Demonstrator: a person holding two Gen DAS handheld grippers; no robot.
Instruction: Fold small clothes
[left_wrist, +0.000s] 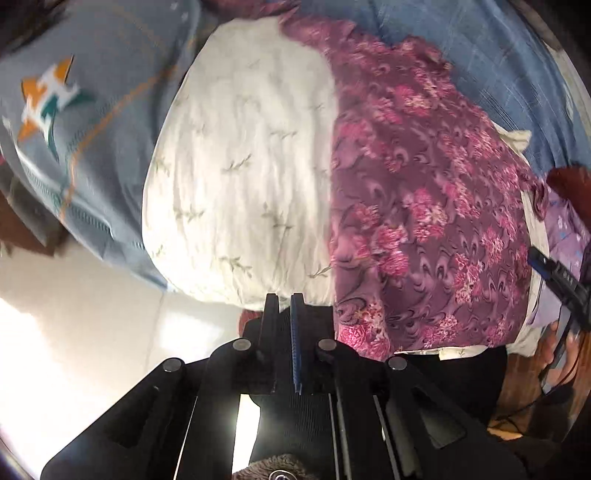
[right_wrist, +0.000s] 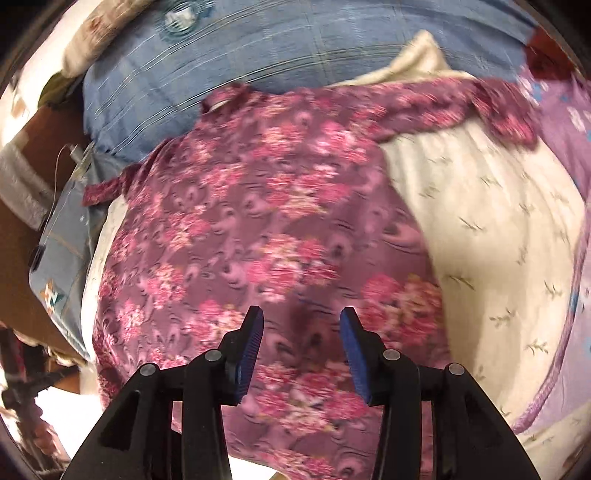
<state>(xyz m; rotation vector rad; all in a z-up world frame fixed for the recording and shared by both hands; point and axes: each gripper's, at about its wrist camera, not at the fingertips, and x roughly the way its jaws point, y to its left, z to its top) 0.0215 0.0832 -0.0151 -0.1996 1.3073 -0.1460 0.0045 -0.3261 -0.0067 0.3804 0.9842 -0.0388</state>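
A purple garment with pink flowers (left_wrist: 424, 221) lies spread on a white sheet with small leaf prints (left_wrist: 240, 166). In the right wrist view the garment (right_wrist: 258, 221) fills the middle, with a sleeve or tie (right_wrist: 498, 107) stretched to the upper right. My left gripper (left_wrist: 284, 299) is shut, at the near edge of the white sheet just left of the garment's edge; nothing shows between its pads. My right gripper (right_wrist: 301, 325) is open and empty, just above the garment's near part. It also shows at the right edge of the left wrist view (left_wrist: 554, 273).
A blue-grey blanket with an orange and teal star print (left_wrist: 55, 99) lies to the left. A blue pillow or cover (right_wrist: 258, 48) lies behind the garment. A lilac cloth (right_wrist: 561, 118) lies at the right. Pale floor (left_wrist: 74, 332) shows below the bed edge.
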